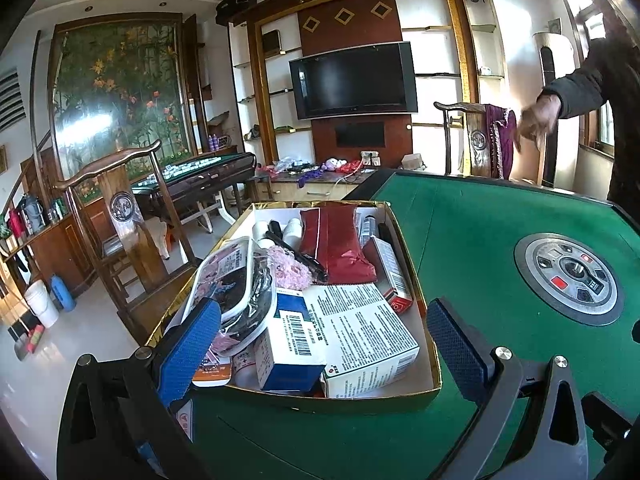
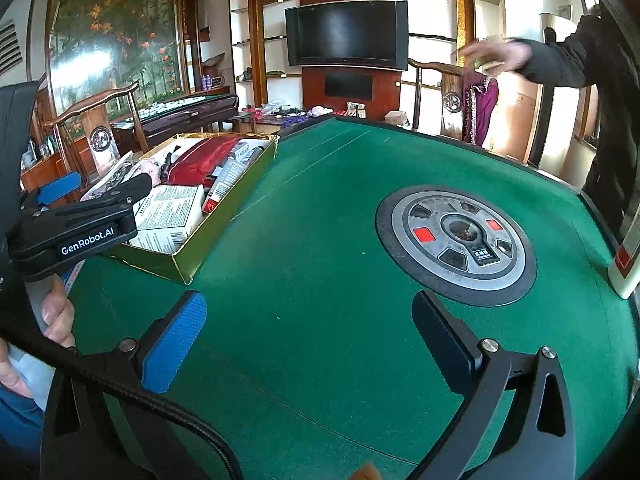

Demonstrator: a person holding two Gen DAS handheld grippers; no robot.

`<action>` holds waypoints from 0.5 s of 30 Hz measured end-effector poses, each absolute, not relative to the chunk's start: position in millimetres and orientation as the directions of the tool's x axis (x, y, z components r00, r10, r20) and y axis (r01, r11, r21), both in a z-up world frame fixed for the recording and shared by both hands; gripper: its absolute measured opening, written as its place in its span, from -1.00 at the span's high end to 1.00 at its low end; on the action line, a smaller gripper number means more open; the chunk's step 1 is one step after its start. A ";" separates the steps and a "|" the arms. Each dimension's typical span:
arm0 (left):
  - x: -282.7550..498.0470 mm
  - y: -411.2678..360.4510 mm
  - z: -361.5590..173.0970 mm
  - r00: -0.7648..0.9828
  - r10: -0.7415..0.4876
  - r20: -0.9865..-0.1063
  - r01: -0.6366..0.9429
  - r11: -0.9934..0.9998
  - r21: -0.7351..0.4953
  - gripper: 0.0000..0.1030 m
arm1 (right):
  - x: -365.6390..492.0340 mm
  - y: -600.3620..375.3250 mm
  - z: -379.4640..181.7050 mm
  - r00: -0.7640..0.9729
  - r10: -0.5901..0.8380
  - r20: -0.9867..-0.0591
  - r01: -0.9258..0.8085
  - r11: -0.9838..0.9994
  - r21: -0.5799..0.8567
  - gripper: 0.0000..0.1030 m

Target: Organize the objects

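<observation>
- Gold-walled box [image 1: 280, 402]: one. It sits at the left side of the green tabletop [image 1: 480, 240], filled past its rim with loose goods.
- Cartons in the box: one large white printed carton [image 1: 360, 332] at the near end; one blue-and-white carton [image 1: 292, 340] touching its left side; one narrow red-and-white carton [image 1: 394, 276] standing on edge against the right wall.
- Red pouch [image 1: 340, 244]: one, lying toward the far end, beside a black pen [image 1: 296, 252] and pink lace [image 1: 286, 270].
- Clear plastic package [image 1: 236, 280]: one, leaning over the left wall and the least settled item.
- Small white bottles at the far end: at least two; an exact count cannot be told.
- Left tongs [image 1: 324, 344]: spread wide over the near end of the box, holding nothing.
- Right tongs [image 2: 308, 332]: spread wide over bare felt, holding nothing, well apart from the box.
- White bottle [image 2: 628, 264]: one, upright at the tabletop's right edge, outside the box.
- Judgement, step in hand: choosing a first item. Best to take a rigid carton across its narrow faces and lift straight up, so the leaning package is not dragged out.
- A person's hand [image 1: 536, 120]: one, blurred, beyond the tabletop's far side.
</observation>
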State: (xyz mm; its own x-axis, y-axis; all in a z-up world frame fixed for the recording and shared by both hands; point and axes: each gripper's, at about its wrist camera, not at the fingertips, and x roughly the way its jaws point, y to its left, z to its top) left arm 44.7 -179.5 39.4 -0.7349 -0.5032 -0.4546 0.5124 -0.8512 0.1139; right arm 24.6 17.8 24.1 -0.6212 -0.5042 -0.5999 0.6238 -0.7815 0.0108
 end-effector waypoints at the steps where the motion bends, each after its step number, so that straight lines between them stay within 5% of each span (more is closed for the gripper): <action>1: 44.7 -179.6 39.1 -0.735 -0.502 -0.456 0.512 -0.852 0.112 -0.96 | 24.1 17.7 23.8 -0.620 -0.504 -0.601 0.624 -0.781 0.012 -1.00; 15: 47.6 -180.9 40.2 -0.722 -0.529 -0.445 0.536 -0.835 0.123 -0.96 | 23.5 17.8 23.3 -0.617 -0.507 -0.602 0.626 -0.780 0.015 -1.00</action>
